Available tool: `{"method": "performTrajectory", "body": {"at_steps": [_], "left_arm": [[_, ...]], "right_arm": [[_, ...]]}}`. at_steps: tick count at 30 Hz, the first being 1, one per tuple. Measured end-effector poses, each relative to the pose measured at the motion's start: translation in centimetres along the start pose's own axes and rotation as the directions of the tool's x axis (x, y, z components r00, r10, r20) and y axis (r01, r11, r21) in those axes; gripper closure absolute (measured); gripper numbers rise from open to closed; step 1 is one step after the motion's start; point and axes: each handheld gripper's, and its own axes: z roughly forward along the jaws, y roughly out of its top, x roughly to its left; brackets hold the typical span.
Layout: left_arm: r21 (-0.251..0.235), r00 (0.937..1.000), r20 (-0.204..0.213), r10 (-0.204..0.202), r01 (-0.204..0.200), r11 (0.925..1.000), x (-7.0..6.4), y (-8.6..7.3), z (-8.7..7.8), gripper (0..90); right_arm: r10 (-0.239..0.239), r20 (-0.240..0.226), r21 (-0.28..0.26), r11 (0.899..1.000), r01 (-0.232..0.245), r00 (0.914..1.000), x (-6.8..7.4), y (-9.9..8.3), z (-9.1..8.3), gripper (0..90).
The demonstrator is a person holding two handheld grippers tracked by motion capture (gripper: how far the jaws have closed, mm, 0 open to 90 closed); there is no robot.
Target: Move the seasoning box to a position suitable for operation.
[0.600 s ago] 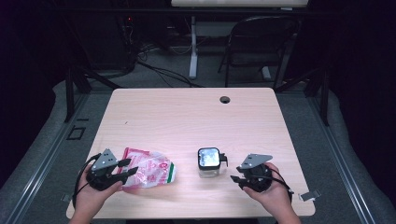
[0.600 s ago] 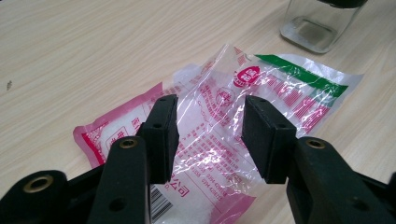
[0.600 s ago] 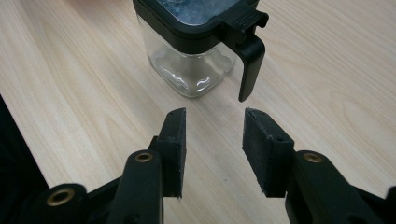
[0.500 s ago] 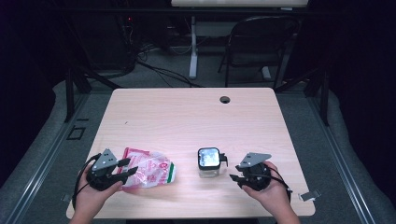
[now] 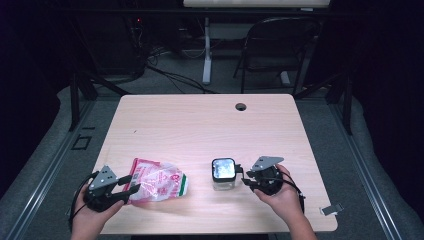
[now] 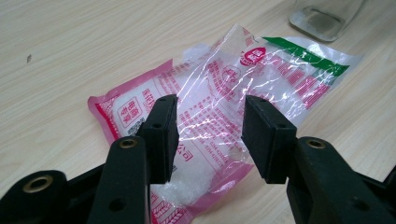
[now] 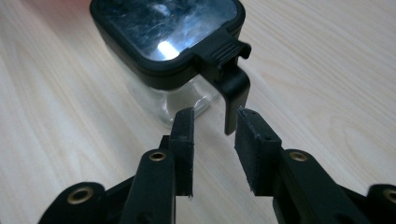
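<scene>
A pink and clear plastic bag (image 5: 159,181) with white grains inside lies flat at the table's front left. My left gripper (image 5: 128,184) sits at the bag's left end. In the left gripper view the bag (image 6: 224,88) lies under and beyond my open left gripper (image 6: 210,123), with nothing pinched. A small square glass jar (image 5: 223,173) with a black-rimmed lid stands right of the bag. My right gripper (image 5: 243,175) is at the jar's right side. In the right gripper view the jar (image 7: 163,42) has a black latch tab (image 7: 235,95) hanging just ahead of my right gripper (image 7: 214,126), which is open a little.
The wooden table (image 5: 200,130) has a round cable hole (image 5: 241,106) near its far edge. A folding chair (image 5: 272,45) and cables stand on the floor beyond. The jar's base (image 6: 327,16) shows past the bag in the left gripper view.
My right gripper has edged slightly toward the jar's latch side. The left gripper, bag and jar have hardly moved.
</scene>
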Motion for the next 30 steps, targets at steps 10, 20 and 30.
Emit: {"method": "performTrajectory", "body": {"at_steps": [10, 20, 30], "left_arm": [[-0.008, 0.9998, -0.014, -0.014, 0.013, 0.9999, -0.2, -0.9, -1.1, 57.9], [0.001, 0.9999, -0.011, -0.011, 0.011, 0.9999, -0.7, -1.3, -1.3, 60.4], [0.009, 1.0000, -0.002, 0.002, -0.002, 1.0000, -1.0, -1.2, -0.9, 61.2]], "right_arm": [[0.008, 0.022, 0.027, 1.000, -0.009, 0.9997, -0.9, 0.6, 2.4, 61.6], [-0.008, -0.006, 0.053, 0.999, 0.008, 0.9999, -1.4, 0.6, 4.2, 64.8], [-0.008, -0.016, 0.058, 0.998, 0.009, 0.9998, -1.4, 0.4, 4.6, 73.9]]}}
